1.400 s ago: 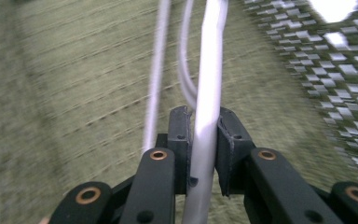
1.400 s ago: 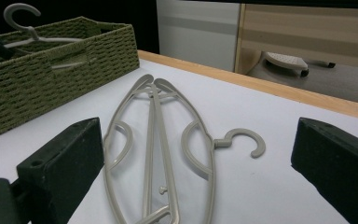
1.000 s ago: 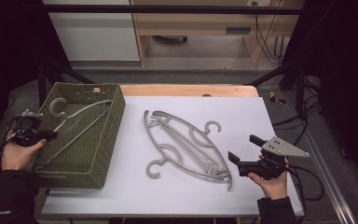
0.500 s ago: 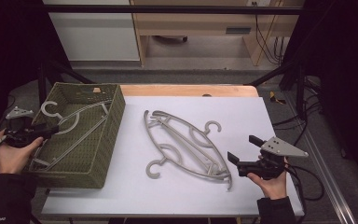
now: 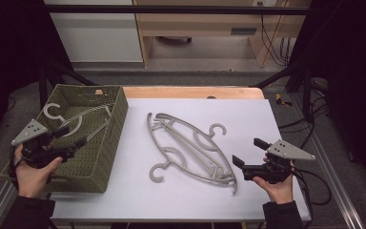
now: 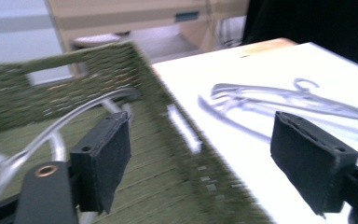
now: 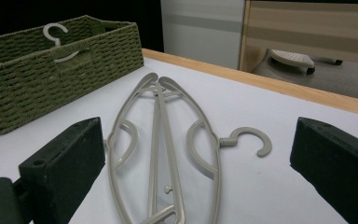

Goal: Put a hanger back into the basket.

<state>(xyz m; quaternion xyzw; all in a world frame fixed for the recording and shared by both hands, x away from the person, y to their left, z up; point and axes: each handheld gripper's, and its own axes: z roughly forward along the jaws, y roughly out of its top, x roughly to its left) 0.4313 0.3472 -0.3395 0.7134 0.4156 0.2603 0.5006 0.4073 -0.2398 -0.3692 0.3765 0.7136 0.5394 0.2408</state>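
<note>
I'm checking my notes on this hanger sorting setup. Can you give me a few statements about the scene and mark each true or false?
1. A hanger lies inside the green basket. True.
2. The left gripper is clamped on a hanger. False: its jaws stand open with nothing between them.
3. Two hangers lie on the white table. True.
4. The right gripper holds a hanger in the air. False: it is open, and the hangers lie flat.

Woven rough basket (image 5: 109,129), smooth matt plastic hangers (image 5: 190,148), wood-edged table (image 5: 195,92).
</note>
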